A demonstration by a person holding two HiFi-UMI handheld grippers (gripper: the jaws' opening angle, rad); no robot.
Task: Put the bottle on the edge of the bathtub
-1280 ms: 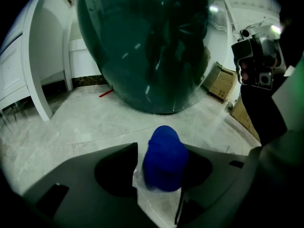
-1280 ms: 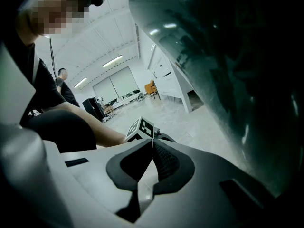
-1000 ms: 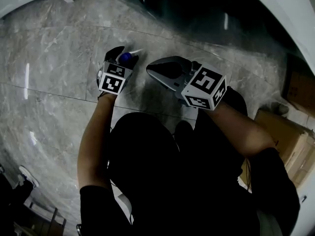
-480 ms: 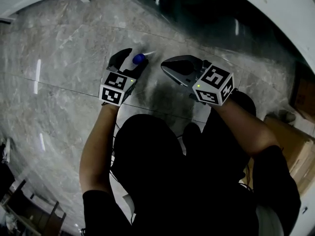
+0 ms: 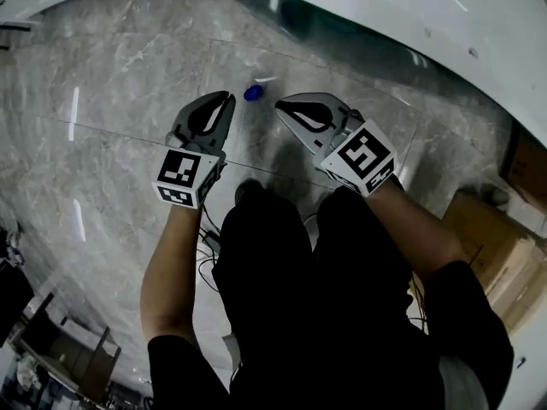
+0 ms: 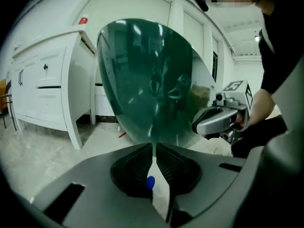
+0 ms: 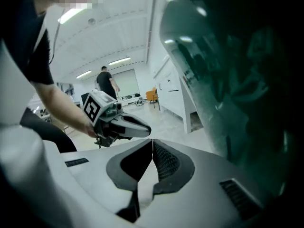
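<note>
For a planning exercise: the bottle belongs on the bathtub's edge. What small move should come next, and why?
Probably open the left hand-held gripper and lower it to the bottle: the bottle sits unheld on the marble floor, and that gripper's jaws have just been closing with nothing between them.

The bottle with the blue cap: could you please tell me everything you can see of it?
The bottle shows mainly as a small round blue cap, with a faint pale streak beside it that may be its clear body. It rests on the grey marble floor, near the dark side of the bathtub. Nothing touches it: the left gripper, whose jaws have just been closing on nothing, sits apart from it. Whether it stands or lies cannot be told.
</note>
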